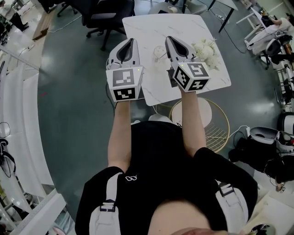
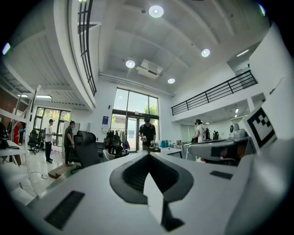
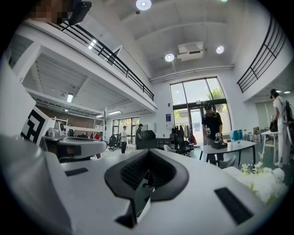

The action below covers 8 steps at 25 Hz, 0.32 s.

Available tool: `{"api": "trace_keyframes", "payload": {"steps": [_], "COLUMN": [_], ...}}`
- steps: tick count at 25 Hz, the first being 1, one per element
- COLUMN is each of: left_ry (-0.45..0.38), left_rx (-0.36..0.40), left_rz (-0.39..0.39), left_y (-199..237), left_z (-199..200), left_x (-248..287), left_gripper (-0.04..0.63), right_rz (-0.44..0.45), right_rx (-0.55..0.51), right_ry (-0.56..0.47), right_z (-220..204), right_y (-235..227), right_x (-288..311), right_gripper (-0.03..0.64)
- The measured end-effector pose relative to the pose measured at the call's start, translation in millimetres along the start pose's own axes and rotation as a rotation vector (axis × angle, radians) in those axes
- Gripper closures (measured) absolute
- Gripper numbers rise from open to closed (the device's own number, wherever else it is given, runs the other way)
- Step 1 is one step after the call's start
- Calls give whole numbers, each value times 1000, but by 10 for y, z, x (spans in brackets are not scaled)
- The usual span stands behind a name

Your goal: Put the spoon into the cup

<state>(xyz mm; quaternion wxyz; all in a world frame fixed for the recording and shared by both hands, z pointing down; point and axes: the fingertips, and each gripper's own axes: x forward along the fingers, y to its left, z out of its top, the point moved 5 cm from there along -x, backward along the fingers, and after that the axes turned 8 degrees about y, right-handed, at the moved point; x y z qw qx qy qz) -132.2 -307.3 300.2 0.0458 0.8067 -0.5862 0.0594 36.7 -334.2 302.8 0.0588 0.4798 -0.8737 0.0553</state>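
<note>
floor (image 1: 69, 114): grey, all around the table and the person.
table (image 1: 151, 25): white with faint grey lines, in front of the person. Both grippers reach over its near part.
person (image 1: 161, 156): wears a black top. Both arms are stretched out, with one gripper in each hand.
other people (image 2: 147, 133): stand far off, near the tall glass doors.
chair (image 1: 108, 13): black, on wheels, at the far side of the table.
wire stool (image 1: 220, 133): round and gold, below the near edge of the table, by the person's right arm.
flowers (image 1: 205, 49): a white bunch on the table, just beside the right gripper.
left gripper (image 1: 132, 41): points level, by the table's left edge. Its two jaws are pressed together and hold nothing.
right gripper (image 1: 169, 39): points level over the table. Its jaws are pressed tight together, with nothing between them.
cup (image 1: 159, 53): a small pale round thing on the table between the two grippers, touching neither. It is too small to be sure it is the cup.
spoon: too small to pick out in any view.
</note>
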Motion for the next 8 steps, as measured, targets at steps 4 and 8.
{"api": "trace_keyframes", "payload": {"steps": [4,8], "left_ry": [0,-3], "left_rx": [1,-2], "left_rz": [-1,-1], "left_y": [7,39], "left_z": [-16,-39], "left_x": [-38,-68], "left_gripper": [580,580], "right_rz": [6,6], "right_rx": [-3,-5], "right_ry": [-14,-13], "right_z": [-11,-35], "right_y": [38,71], "right_x": [-30,-15], "right_gripper": [611,611]}}
